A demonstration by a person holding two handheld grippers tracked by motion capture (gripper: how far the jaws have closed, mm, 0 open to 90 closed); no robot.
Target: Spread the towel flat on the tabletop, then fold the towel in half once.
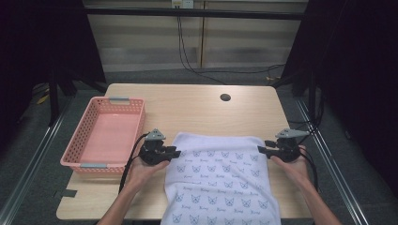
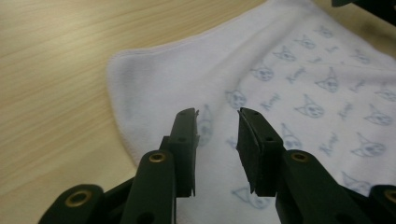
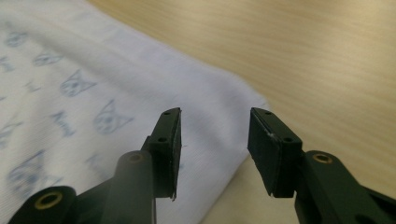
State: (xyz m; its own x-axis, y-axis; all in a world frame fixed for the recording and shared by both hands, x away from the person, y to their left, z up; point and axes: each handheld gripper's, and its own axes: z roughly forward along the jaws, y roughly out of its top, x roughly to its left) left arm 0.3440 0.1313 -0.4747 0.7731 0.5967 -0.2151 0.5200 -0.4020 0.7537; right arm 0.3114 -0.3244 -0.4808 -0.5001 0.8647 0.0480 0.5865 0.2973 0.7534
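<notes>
A white towel (image 1: 220, 178) printed with small blue cat faces lies flat on the wooden table, its near end hanging over the front edge. My left gripper (image 1: 174, 152) sits at the towel's far left corner, jaws apart and nothing pinched; in the left gripper view the towel (image 2: 289, 79) lies under and beyond the open gripper (image 2: 218, 115). My right gripper (image 1: 262, 150) is at the far right corner, also open; its view shows the gripper (image 3: 215, 114) above the towel's corner (image 3: 219, 107) without gripping it.
A pink plastic basket (image 1: 82, 140) stands empty at the table's left side, close to my left hand. A dark round cable hole (image 1: 225, 97) sits near the table's far edge. Bare wood (image 1: 197, 108) stretches beyond the towel.
</notes>
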